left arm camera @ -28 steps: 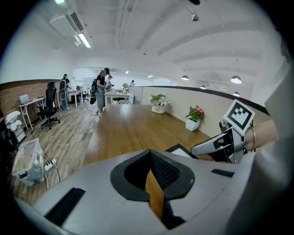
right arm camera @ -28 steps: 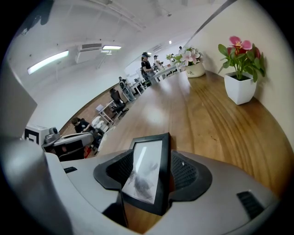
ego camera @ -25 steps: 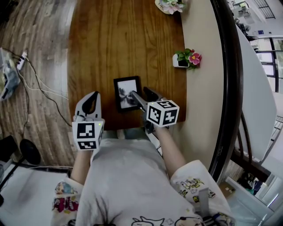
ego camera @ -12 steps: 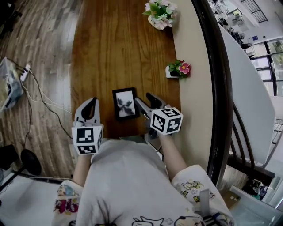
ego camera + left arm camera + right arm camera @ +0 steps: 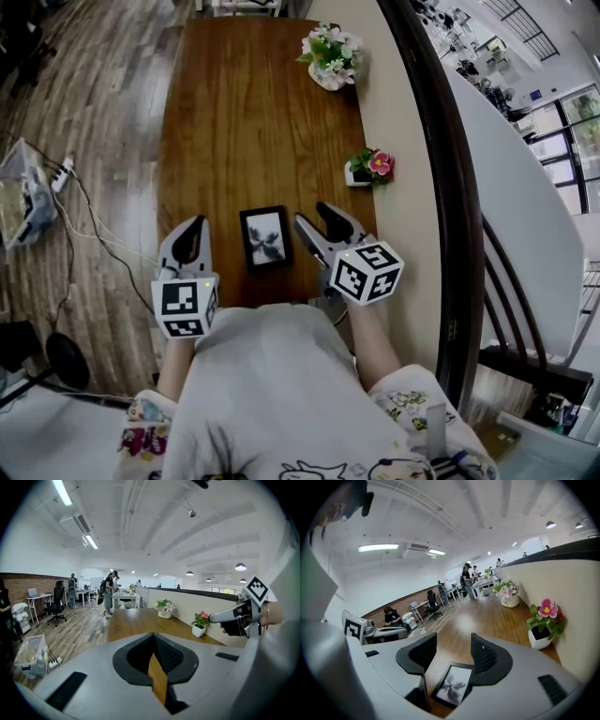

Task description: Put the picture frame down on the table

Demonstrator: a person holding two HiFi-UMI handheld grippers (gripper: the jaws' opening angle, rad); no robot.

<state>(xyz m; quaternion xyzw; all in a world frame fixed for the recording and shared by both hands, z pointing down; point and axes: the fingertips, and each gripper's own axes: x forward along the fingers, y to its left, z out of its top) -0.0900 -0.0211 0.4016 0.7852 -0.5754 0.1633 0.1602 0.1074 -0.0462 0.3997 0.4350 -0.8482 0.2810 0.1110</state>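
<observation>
Picture frame (image 5: 265, 238) lies flat, face up, on the wooden table (image 5: 244, 122) near its front edge, between the two tongs. Right tongs (image 5: 312, 216) are spread open just right of the frame, gripping nothing (the frame shows below the gap in the right gripper view). Left tongs (image 5: 193, 225) are closed and empty, left of the frame. A potted pink flower (image 5: 367, 167) sits further back.

Open-plan office: rows of desks (image 5: 40, 596), swivel chairs (image 5: 58, 604), strip lights (image 5: 62, 492)
</observation>
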